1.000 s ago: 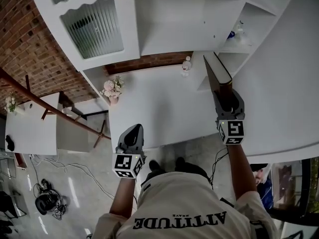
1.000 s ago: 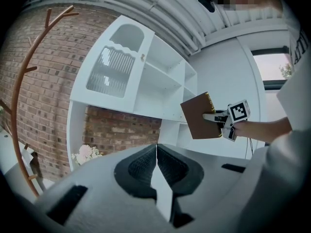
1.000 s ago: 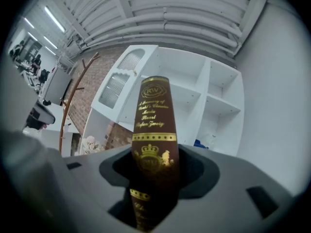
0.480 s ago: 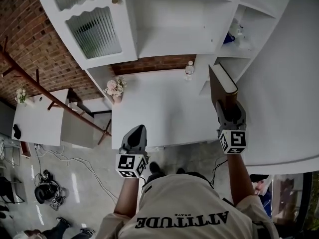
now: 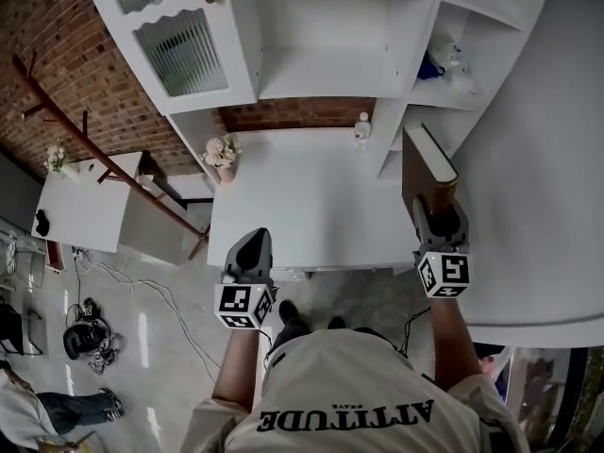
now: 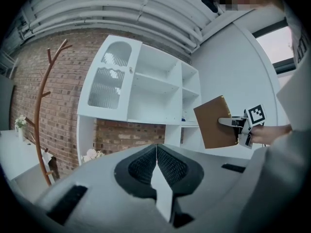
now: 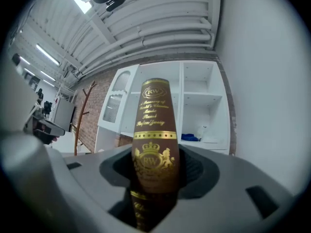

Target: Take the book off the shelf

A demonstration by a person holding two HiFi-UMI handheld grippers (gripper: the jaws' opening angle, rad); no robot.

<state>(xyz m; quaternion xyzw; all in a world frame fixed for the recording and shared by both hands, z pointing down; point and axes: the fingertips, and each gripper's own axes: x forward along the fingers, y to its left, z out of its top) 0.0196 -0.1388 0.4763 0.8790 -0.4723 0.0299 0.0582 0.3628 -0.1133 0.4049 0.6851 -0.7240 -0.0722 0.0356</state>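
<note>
head view: book [image 5: 425, 163] upright in right gripper [image 5: 434, 206], clear of shelf [image 5: 321, 69], beside white surface [image 5: 302, 206]; removal looks done, set-down perhaps left; shirt [image 5: 344, 385] reads "ATTITUDE" | left gripper view: left gripper [image 6: 156, 165] fingers together, empty | right gripper view: fingers clamped on book spine; gold "RW" crest, script unreadable
</note>
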